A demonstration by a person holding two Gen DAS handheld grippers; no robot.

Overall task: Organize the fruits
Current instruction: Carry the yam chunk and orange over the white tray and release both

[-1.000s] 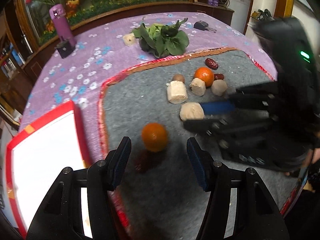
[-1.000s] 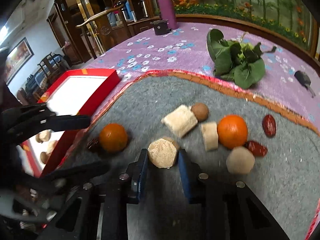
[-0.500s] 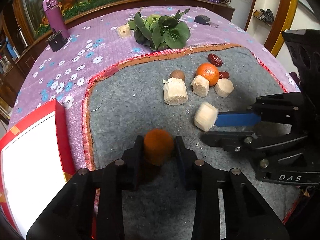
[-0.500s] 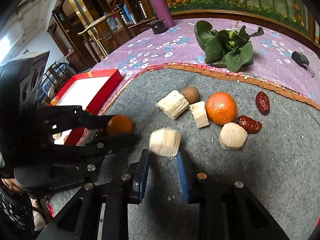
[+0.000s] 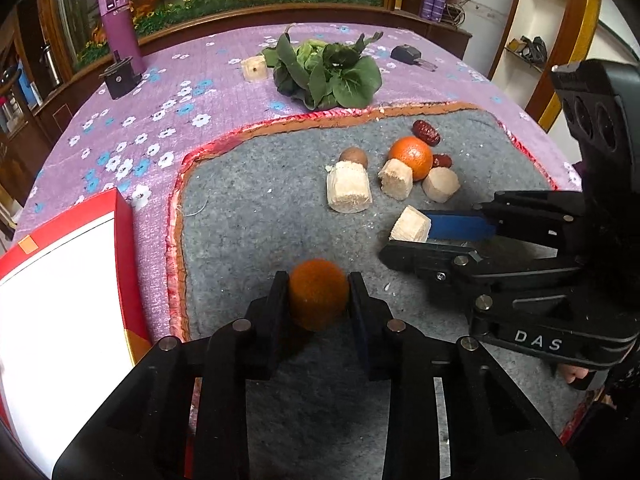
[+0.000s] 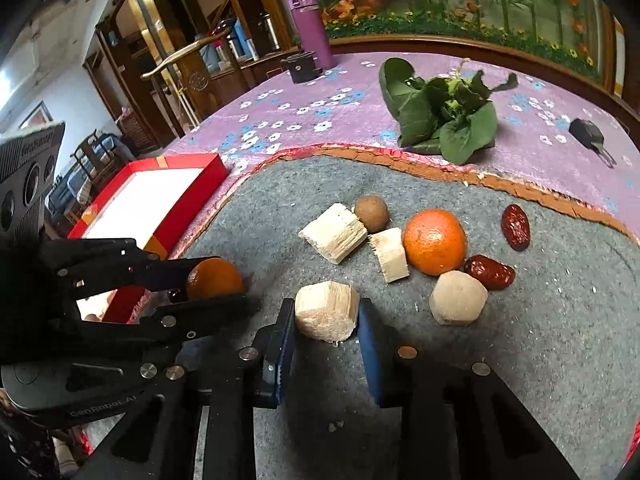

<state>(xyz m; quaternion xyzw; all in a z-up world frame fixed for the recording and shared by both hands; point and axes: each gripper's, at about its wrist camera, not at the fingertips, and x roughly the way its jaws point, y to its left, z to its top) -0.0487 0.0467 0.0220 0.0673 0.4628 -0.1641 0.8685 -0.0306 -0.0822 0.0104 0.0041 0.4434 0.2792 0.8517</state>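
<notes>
At the bottom centre of the left wrist view, the left gripper [image 5: 319, 294] has just closed its black jaws on a round, matte small orange [image 5: 318, 294]. In the right wrist view's lower centre, the right gripper [image 6: 326, 314] clamps a pale, fibrous, faceted chunk [image 6: 326, 310] between blue-padded fingers. Both hang over a fuzzy grey felt mat [image 5: 256, 208] with a frayed red-orange border; the mat lies bare around them. Farther up, a glossy larger orange [image 6: 435, 241], more pale chunks, a brown ball [image 6: 371, 212] and two wrinkled red dates [image 6: 516, 227] cluster together. At the left edge lies a red-rimmed box [image 5: 124, 240] with a white floor. Beyond, leafy greens [image 5: 328, 72] rest on the purple floral cloth [image 5: 168, 120].
</notes>
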